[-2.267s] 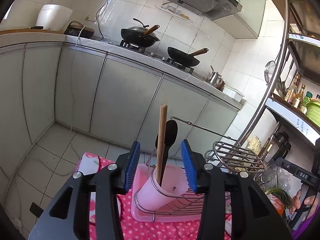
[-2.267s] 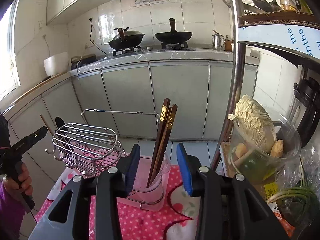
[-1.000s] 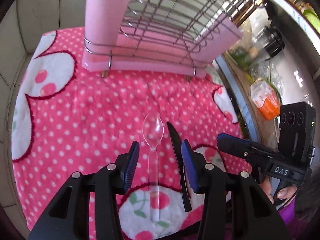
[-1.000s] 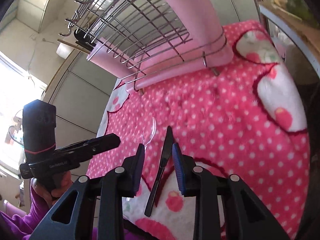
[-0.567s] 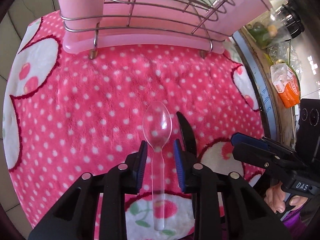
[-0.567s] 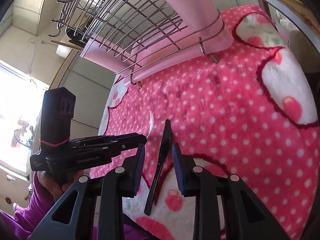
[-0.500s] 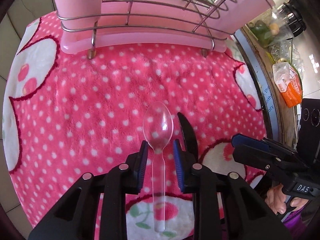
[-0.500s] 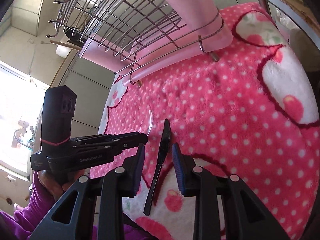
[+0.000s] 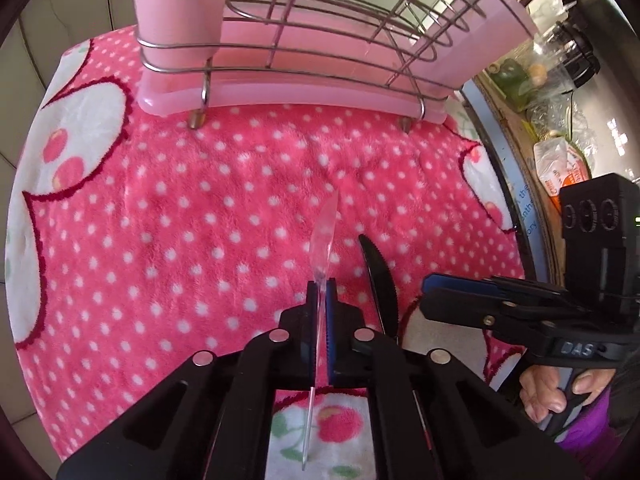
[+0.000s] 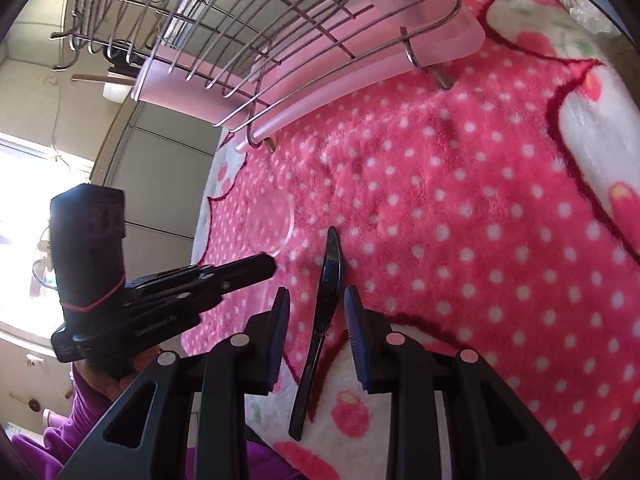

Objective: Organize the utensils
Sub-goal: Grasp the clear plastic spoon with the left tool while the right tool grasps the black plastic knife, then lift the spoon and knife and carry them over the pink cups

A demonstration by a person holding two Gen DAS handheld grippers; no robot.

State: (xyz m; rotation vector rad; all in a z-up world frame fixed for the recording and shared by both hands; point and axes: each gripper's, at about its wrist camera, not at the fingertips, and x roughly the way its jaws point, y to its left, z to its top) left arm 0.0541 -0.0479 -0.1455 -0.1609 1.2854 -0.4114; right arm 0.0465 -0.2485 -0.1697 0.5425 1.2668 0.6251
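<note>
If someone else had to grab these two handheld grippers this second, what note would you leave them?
Left gripper: shut on the clear plastic spoon, which is turned on edge in the jaws, bowl pointing toward the rack.
Right gripper: open, its fingers on either side of the black plastic knife, not yet closed on it.
The knife lies flat on the pink dotted cloth. The wire rack with pink holders stands at the far edge of the cloth.
Done: spoon gripped.
Left: close on the knife, then carry both utensils to the rack, probably into its holders.
</note>
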